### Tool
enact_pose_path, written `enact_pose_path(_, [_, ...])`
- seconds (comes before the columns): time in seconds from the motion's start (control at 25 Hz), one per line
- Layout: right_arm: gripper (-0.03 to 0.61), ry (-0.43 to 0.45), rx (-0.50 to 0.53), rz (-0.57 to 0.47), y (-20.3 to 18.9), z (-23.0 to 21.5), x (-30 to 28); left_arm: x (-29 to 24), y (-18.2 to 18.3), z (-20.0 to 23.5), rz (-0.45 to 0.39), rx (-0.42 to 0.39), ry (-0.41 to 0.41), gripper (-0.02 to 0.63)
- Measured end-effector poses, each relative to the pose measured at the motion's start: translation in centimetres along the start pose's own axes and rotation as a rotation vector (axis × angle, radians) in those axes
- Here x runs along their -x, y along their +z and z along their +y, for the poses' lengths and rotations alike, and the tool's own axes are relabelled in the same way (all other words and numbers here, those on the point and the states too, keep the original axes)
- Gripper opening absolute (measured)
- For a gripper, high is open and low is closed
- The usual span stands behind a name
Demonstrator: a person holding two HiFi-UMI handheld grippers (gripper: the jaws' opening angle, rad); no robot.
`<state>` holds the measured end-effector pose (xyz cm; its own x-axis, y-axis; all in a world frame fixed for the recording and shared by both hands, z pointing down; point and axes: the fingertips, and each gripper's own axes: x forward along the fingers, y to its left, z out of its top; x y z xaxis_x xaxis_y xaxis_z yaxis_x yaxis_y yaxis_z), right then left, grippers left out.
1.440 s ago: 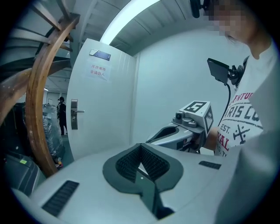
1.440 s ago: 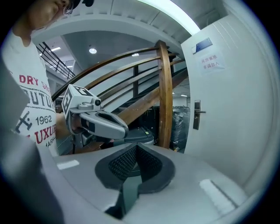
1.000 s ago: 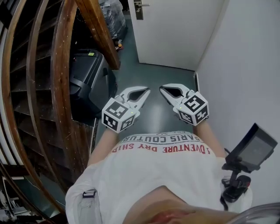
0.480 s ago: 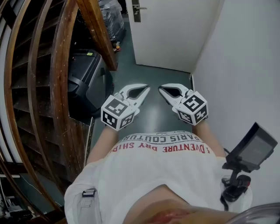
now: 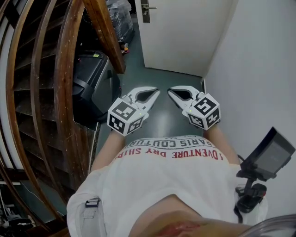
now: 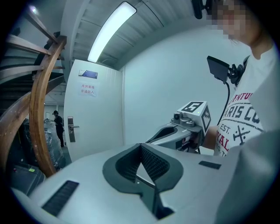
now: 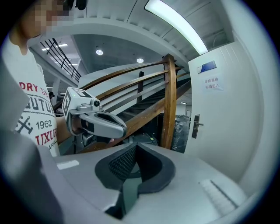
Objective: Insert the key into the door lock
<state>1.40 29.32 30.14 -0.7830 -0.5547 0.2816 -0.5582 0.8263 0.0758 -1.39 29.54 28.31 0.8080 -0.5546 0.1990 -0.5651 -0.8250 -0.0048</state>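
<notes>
Cool, even illumination from a ceiling strip light (image 6: 110, 31); head view dim beneath the staircase (image 5: 46, 92); gripper views fisheye-bent, with dark vignetted corners.

T-shirt (image 5: 171, 185): "DRY", "1962", "EST."; door notice (image 6: 87, 89) illegible.

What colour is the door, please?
The door is white, seen best in the head view.

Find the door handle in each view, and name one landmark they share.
Head view: door handle at the top edge, left of centre.
Left gripper view: handle at left, mid-height.
Right gripper view: handle at right, mid-height.
Shared landmark: wooden stair rail, left of the handle in all three.
</notes>
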Motion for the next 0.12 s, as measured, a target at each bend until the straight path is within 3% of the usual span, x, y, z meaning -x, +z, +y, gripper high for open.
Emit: enact_pose_path(0.12, [0.002, -0.002, 0.003, -0.003, -0.02, -0.1, -0.37, -0.08, -0.32, 0.19, 0.004, -0.004, -0.005, 0.002])
